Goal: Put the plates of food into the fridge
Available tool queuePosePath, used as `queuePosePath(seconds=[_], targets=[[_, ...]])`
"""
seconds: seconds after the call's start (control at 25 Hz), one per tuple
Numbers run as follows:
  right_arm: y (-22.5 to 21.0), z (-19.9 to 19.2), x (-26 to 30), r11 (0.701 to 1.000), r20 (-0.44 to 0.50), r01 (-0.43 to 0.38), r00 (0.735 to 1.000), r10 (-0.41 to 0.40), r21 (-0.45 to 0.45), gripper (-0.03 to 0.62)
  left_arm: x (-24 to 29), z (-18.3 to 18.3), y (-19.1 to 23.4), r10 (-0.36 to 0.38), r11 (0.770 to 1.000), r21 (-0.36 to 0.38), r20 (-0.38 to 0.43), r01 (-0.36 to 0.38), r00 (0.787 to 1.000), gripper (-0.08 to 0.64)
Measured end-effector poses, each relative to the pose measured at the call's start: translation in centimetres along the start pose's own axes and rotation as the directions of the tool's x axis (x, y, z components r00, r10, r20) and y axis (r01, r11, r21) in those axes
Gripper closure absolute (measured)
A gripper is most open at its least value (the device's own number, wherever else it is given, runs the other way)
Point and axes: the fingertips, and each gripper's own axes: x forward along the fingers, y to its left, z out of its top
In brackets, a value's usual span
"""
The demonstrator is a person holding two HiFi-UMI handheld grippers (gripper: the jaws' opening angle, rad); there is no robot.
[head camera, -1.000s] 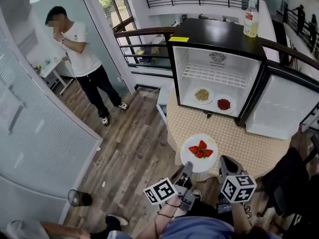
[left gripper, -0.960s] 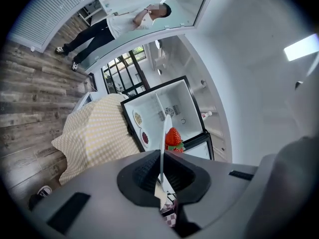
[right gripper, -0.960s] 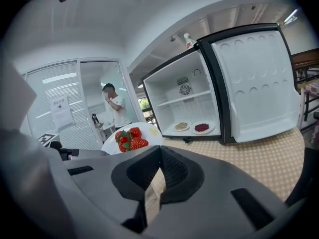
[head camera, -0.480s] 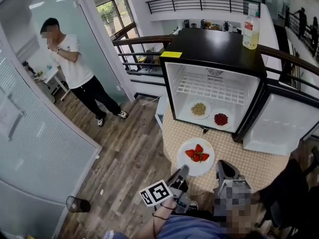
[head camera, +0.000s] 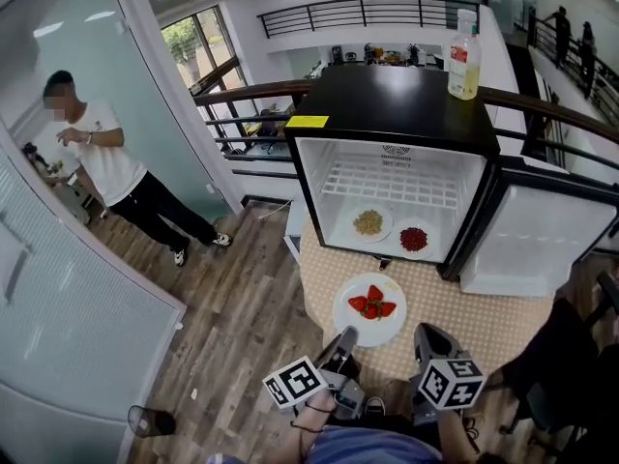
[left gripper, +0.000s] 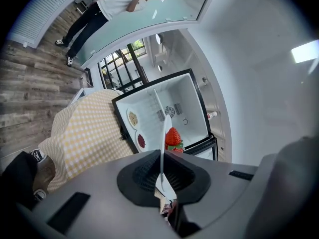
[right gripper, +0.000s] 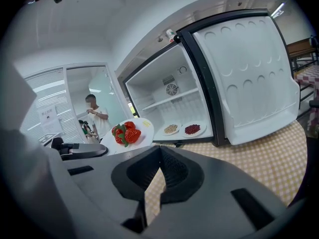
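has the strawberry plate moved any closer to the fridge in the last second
Yes. The strawberry plate, clamped in the left gripper, has moved forward toward the fridge: the gap between it and the fridge's open front is smaller now.

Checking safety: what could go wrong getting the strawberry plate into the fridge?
The left gripper pinches the strawberry plate only at its rim, so it may tip and spill strawberries. The fridge already holds a beige-food plate and a red-food plate that it may knock.
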Motion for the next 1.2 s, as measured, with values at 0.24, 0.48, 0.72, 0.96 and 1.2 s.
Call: queuePosePath(seconds=[0.24,0.48,0.72,0.96,1.2], targets=[[0.2,1.2,2.2,0.999,0.018,0.041,0.999,-0.041,0.013,0.577,2.1,1.5,0.2,-0.045,0.999,-0.023,-0.055,0.044,0.997,0.538],[0.1,3.6,5.2,0.995,0.048,0.097,0.994,-0.098,0.029,0.577,5.7,4.1,-1.8,-0.138,0.990,-0.024,-0.123,0.136,0.983,0.538],[-0.6,5.4,8.0,0.987,0.075,0.156,0.984,-0.159,0.043,0.577,9.4,7.7,-2.3,-0.189,0.982,-0.032,-0.161,0.187,0.969,0.538],[-1.0,6.2,9.5,0.978,0.084,0.202,0.975,-0.206,0.058,0.577,13.6,11.3,-3.1,-0.226,0.974,-0.068,-0.164,0.217,0.960,0.538],[-2.0,6.0,10.3,0.966,0.078,0.248,0.964,-0.253,0.071,0.577,19.0,12.8,-4.9,-0.292,0.948,-0.180,-0.171,0.261,0.941,0.538]])
